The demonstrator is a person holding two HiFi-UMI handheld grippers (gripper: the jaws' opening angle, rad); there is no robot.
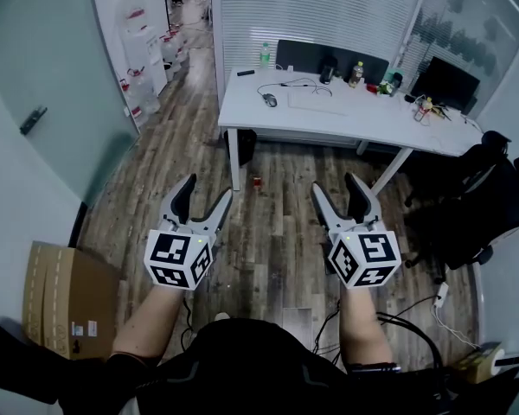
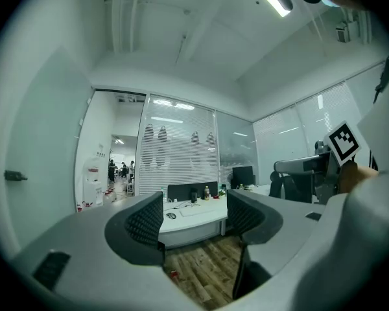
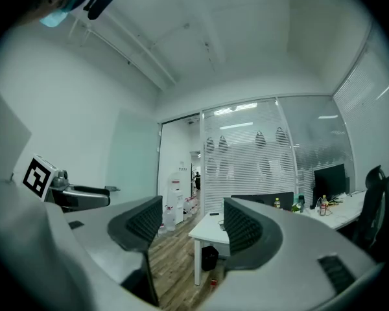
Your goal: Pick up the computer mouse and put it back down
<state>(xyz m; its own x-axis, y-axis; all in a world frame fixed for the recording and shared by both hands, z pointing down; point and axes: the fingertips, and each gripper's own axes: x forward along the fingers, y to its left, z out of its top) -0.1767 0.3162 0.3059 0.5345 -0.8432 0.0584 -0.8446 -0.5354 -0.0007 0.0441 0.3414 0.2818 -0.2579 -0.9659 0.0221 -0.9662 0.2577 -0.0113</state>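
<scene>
While you stand back from white surface [image 1: 329,119], both hand-held grippers point level toward it, well apart from it. Your left hand-held gripper [image 1: 206,188]: jaws wide apart, only floor [image 1: 277,232] and far surface seen between. Your right hand-held gripper [image 1: 336,184]: jaws likewise apart, gripping nothing. Computer mouse [image 1: 270,100] lies on surface, toward its left end, untouched. Cardboard box [image 1: 65,301] on floor at your left.

Left gripper [image 1: 208,188] and right gripper [image 1: 336,184] side by side, jaws apart, empty
</scene>
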